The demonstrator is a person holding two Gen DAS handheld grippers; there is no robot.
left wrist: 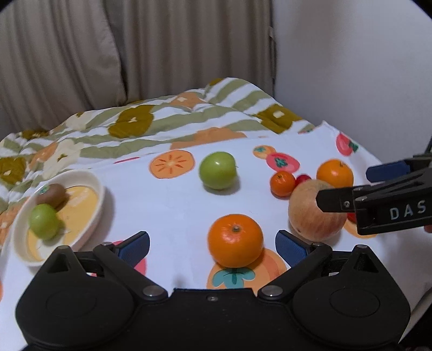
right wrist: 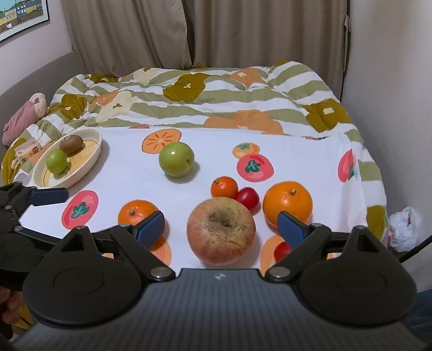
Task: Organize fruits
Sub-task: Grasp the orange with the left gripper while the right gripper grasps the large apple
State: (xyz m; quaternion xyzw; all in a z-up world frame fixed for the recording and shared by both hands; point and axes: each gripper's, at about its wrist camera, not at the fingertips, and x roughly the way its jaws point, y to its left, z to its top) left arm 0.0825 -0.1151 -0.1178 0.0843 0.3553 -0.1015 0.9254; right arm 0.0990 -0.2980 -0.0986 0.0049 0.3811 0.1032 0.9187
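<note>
Fingers spread wide, nothing held: left gripper (left wrist: pixel 212 247) flanks a tangerine (left wrist: pixel 235 240); right gripper (right wrist: pixel 221 228) flanks a red apple (right wrist: pixel 221 230). Cloth (right wrist: pixel 135 183): green apple (right wrist: pixel 176 159). Plate (right wrist: pixel 91 159): kiwi (right wrist: pixel 71 143).

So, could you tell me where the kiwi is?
The kiwi lies in the cream bowl at far left, behind the small green fruit.

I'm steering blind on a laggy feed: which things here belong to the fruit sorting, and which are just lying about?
Job:
bowl holding a kiwi and small green fruit
green apple
red apple
big orange
near orange
small orange
two red fruits
left gripper and right gripper, both open

Lying about:
quilt
pink bundle
plastic bag
picture
</note>
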